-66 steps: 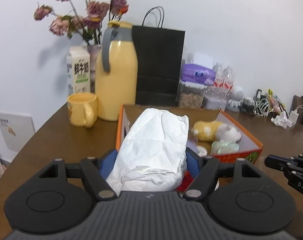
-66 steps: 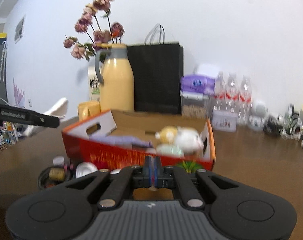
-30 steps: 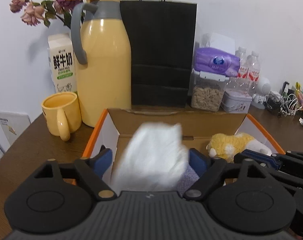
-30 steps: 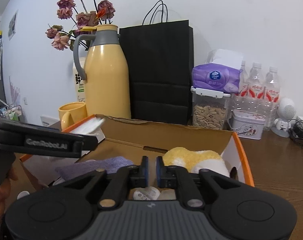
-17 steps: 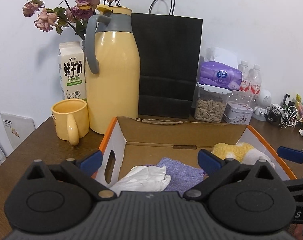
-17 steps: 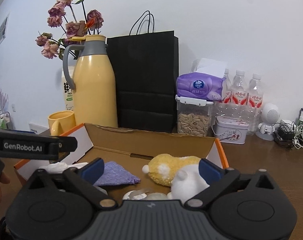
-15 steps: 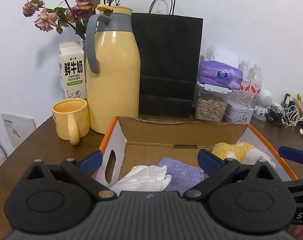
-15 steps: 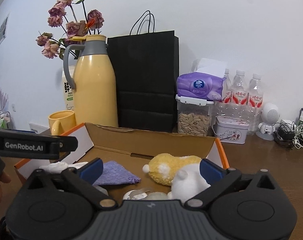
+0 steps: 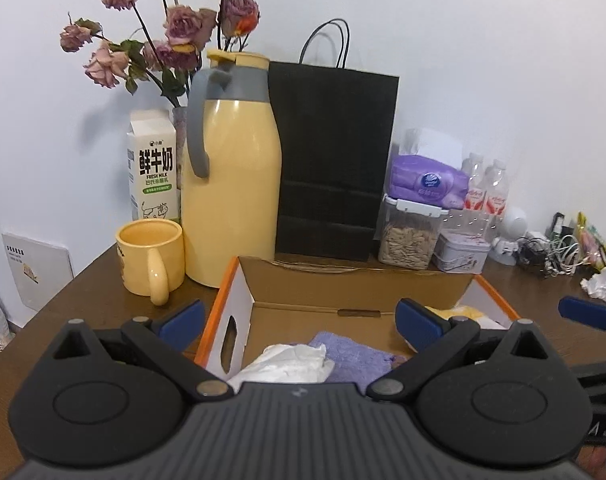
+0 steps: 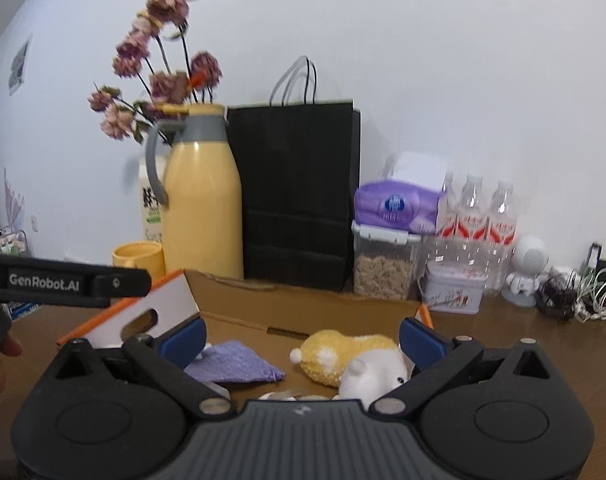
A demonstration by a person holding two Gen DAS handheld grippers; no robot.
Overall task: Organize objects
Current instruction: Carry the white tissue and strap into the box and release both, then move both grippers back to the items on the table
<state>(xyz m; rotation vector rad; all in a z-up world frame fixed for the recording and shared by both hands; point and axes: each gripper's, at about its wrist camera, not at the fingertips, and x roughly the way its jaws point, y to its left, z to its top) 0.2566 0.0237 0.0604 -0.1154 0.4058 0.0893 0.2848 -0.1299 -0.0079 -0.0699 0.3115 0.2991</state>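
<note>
Cardboard box [image 9: 239, 320] with the orange rim is sitting open on the brown surface [image 9: 83, 292], right in front of us. Inside it we are seeing a crumpled white bag [image 9: 291, 364] lying near the left wall, touching a purple cloth [image 9: 355, 356] on the box floor, and a yellow and white plush toy [image 10: 355, 356] resting toward the right side. Behind the box, a yellow jug [image 9: 231, 184], a yellow mug [image 9: 149, 256], a milk carton [image 9: 153, 168], a black paper bag [image 9: 331, 160] and a clear jar of seeds [image 9: 407, 240] are standing along the wall.

We are holding the left tool [image 9: 301, 320] with its fingers spread wide apart and nothing between them. The right tool [image 10: 303, 336] is standing just as wide and empty, above the toy.

Two seconds ago the left tool was clamped on the white bag in front of the box; now that bag is lying inside, released. The right tool's fingers were pressed together a second ago and have just been opening.
</note>
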